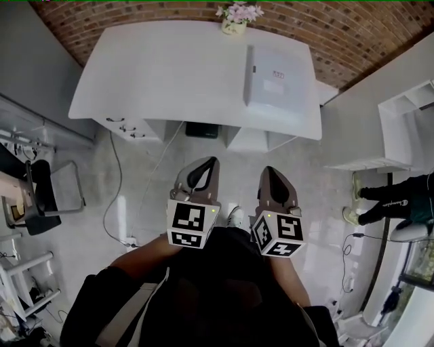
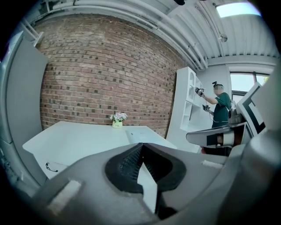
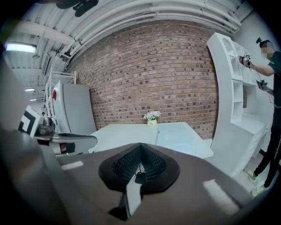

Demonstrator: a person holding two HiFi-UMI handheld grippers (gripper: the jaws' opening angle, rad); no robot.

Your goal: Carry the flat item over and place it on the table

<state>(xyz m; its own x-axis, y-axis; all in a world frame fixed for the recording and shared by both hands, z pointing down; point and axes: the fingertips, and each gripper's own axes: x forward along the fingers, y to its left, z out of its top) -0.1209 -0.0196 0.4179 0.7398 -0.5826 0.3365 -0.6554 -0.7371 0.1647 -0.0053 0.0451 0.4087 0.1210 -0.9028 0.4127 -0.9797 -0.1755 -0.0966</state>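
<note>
1. Fingers on the left gripper (image 1: 212,162) are clenched tight. In the left gripper view I see the ribbed pads meet at the tip with nothing between them.
2. The right gripper (image 1: 267,171) is the same: fingers pressed together and empty, as the right gripper view shows.
3. I am holding both grippers side by side over the pale floor (image 1: 146,196), short of the white surface (image 1: 163,74). They point toward it and touch nothing.
4. The flat item (image 1: 274,85), a pale grey rectangular panel, lies flat on the right part of the surface, with its long side running from the near edge toward the far edge. It is close to the right-hand edge and well apart from both grippers.
5. A small pot of flowers (image 1: 235,19) stands at the far edge of the surface against the brick wall (image 1: 346,30), just past the far left corner of the flat item. I cannot tell whether the two touch.
6. Under the left end of the surface I can make out a drawer unit (image 1: 129,127) with dark handles.
7. To the right stands white shelving (image 3: 232,88), and a person in a green top (image 2: 221,105) is at it with arms raised toward a shelf.
8. At the left of the head view there is a dark chair (image 1: 44,200) on the floor.
</note>
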